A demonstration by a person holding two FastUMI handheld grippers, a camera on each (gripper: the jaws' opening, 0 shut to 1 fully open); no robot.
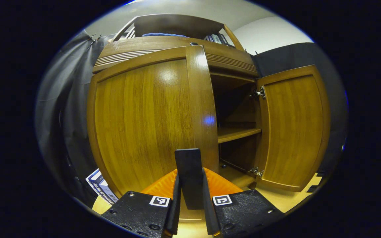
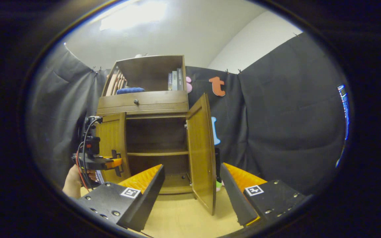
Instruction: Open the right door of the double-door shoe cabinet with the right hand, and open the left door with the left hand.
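Observation:
The wooden shoe cabinet (image 2: 142, 102) stands against the booth's cloth wall with both doors swung out. In the left gripper view the left door (image 1: 144, 125) is close in front, partly open. Its black handle (image 1: 188, 165) stands upright between my left gripper's (image 1: 190, 201) fingers, which are shut on it. The right door (image 1: 293, 129) hangs wide open, showing its hinges. In the right gripper view my right gripper (image 2: 192, 188) is open, set back from the right door (image 2: 202, 148), holding nothing. A hand holds the left gripper (image 2: 116, 163) at the left door (image 2: 112, 145).
Inside the cabinet is one bare shelf (image 1: 238, 133). Above the doors sit a drawer with a knob (image 2: 136, 102) and an open shelf with books (image 2: 174, 81). A printed box (image 1: 99, 186) lies on the pale wood floor (image 2: 184, 218) left of the cabinet.

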